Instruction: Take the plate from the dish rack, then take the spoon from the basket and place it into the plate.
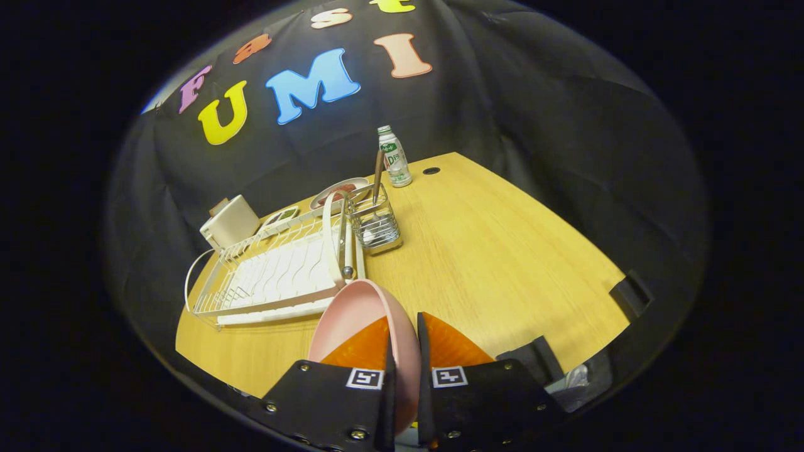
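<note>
Tongs: the tongs (402,364) are pinching the pink plate (361,320) on edge, one finger against each face, the rim running up out of the narrow gap between them.
Plate: out of the dish rack (276,273) and held tilted in the air just in front of the rack's near end; an edge-on hold like this suits a plate drawn out of a slot, and I judge it has yet to be laid flat on the bench (490,263).
Rack: white wire, lying long across the bench, its slots bare as far as I can see.
Basket: a small wire basket (375,227) hangs touching the rack's far right corner.
Spoon: the spoon (377,182) stands upright in the basket, handle up, which leaves the handle free to be taken from above.
Beyond the rack: a second plate (339,190) just behind it, a white box (231,223) at its far left, a small bottle (394,158) past the basket.
Writing: the bottle's label carries print too small to read; the square markers on the tongs bear patterns, no words.
Stage: plate taken, spoon not yet touched.
</note>
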The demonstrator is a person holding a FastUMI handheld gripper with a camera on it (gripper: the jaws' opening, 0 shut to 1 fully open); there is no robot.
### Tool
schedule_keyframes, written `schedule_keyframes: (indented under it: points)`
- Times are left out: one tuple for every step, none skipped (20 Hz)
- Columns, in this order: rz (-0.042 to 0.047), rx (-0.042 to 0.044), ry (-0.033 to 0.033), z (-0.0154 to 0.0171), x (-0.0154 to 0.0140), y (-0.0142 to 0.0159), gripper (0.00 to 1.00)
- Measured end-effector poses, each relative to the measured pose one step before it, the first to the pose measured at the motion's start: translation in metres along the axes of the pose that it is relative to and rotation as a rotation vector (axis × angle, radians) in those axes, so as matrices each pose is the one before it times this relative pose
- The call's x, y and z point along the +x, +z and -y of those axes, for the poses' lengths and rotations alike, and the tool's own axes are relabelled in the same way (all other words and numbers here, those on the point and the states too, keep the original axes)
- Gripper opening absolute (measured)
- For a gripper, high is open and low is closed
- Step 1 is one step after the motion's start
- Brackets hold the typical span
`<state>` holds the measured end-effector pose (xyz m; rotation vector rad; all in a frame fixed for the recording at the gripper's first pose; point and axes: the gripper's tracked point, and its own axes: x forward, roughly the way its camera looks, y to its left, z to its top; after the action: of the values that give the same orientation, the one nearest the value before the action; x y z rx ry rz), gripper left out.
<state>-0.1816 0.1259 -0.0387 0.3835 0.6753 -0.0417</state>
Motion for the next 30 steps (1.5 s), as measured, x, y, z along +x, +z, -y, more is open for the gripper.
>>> schedule_keyframes:
  points:
    - [-0.01647, 0.02871, 0.0286, -0.0045, 0.00387, -0.01027, 0.14]
    - [-0.01072, 0.0263, 0.02329, -0.00433, 0.00557, -0.00658, 0.14]
    - [-0.00765, 0.02532, 0.02643, -0.00358, 0.00863, -0.00527, 0.14]
    - [-0.00462, 0.01621, 0.02371, -0.00239, 0.00535, -0.00331, 0.14]
    - [-0.00202, 0.01869, 0.02611, -0.00165, 0.00312, -0.00538, 0.14]
    - [-0.0029, 0.00996, 0.01862, -0.00082, 0.00478, -0.00423, 0.14]
    - [0.00118, 0.00854, 0.0154, 0.00034, 0.00429, -0.00498, 0.14]
    - [0.00349, 0.00557, 0.00304, 0.00162, 0.00346, -0.00039, 0.14]
    - [0.00223, -0.00347, -0.00557, 0.00244, 0.00336, -0.00123, 0.15]
    - [-0.00356, -0.02287, -0.02531, 0.00922, 0.0021, -0.0007, 0.16]
    - [0.00029, -0.0184, -0.00742, 0.00339, 0.00907, -0.00694, 0.2]
    - [-0.00151, -0.00056, 0.01031, -0.00314, -0.00852, 0.00326, 0.24]
    - [-0.00212, -0.00115, -0.00475, 0.00218, 0.00476, -0.00034, 0.34]
    - [-0.00578, 0.00121, 0.00575, 0.00089, 0.00024, 0.00078, 0.34]
    - [0.00001, -0.00373, -0.00004, 0.00086, -0.00022, 0.00217, 0.4]
    - [0.0058, -0.00602, -0.0008, 0.00106, -0.00368, 0.0043, 0.45]
    - [0.00452, -0.00874, 0.00447, -0.00216, -0.00072, 0.00404, 0.5]
    - [0.0043, -0.01161, 0.00152, -0.00009, -0.00355, 0.00545, 0.5]
    - [0.00365, -0.01035, 0.00499, 0.00063, -0.00475, 0.00516, 0.5]
    - [0.00454, -0.00781, 0.00717, -0.00063, -0.00405, 0.007, 0.5]
    - [0.00643, -0.00929, 0.00577, -0.00222, -0.00405, 0.00734, 0.5]
    - [0.00809, -0.01157, 0.00529, -0.00011, -0.00339, 0.00929, 0.5]
    - [0.00472, -0.01282, 0.00439, -0.00198, -0.00317, 0.00816, 0.5]
    - [0.00746, -0.01191, 0.00613, -0.0008, -0.0026, 0.00956, 0.5]
    - [0.00729, -0.01348, 0.00646, -0.00164, 0.00053, 0.01093, 0.5]
    - [0.00664, -0.01484, 0.00611, -0.00124, 0.00101, 0.01145, 0.5]
    - [0.00625, -0.01622, 0.00843, -0.00182, -0.00062, 0.01019, 0.5]
    - [0.00707, -0.01579, 0.01011, -0.00149, 0.00138, 0.01107, 0.5]
    - [0.007, -0.01585, 0.00955, -0.00194, 0.00219, 0.01061, 0.5]
    - [0.01061, -0.01544, 0.01241, -0.0017, 0.00329, 0.01333, 0.5]
